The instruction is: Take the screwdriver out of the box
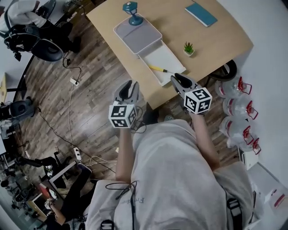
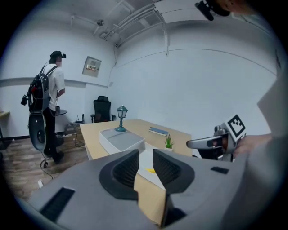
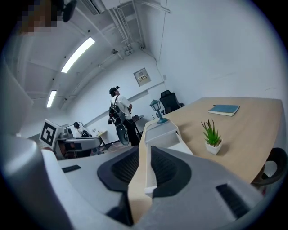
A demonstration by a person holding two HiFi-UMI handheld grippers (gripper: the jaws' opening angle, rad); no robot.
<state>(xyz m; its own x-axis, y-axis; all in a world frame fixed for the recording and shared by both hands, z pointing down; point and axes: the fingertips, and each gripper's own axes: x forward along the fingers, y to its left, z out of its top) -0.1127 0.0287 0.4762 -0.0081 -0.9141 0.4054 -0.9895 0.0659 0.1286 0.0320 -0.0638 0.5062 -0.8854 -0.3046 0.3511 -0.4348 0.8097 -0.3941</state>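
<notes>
I am looking down on a light wooden table [image 1: 216,40] over a dark plank floor [image 1: 96,54], where cables [image 1: 69,117] trail to a power strip [image 1: 77,154] at 8 o'clock. Four clear water jugs [image 1: 235,108] with red handles stand against the white wall at 3 o'clock.

On the table I count one white box [image 1: 137,37] with a grey top, its drawer [image 1: 170,56] pulled out toward me, one teal lamp [image 1: 133,12] on the box's 12 o'clock corner, one small potted plant [image 1: 189,48] at the drawer's 2 o'clock, and one teal book [image 1: 201,14] further off.

The yellow-handled screwdriver [image 1: 158,69] lies across the near end of the drawer, at 12 o'clock from me and between the two grippers' lines.

The left gripper [image 1: 129,86] hangs off the table's near edge, jaws parted with nothing between them. The right gripper [image 1: 181,80] is over the edge beside the drawer's near corner, jaws likewise parted and empty.

Only the gripper views show the room: white walls, ceiling pipes, a black office chair [image 2: 102,110] and a standing person [image 2: 48,96] wearing a backpack at 10 o'clock. The left gripper view catches just a yellow sliver of the screwdriver.
</notes>
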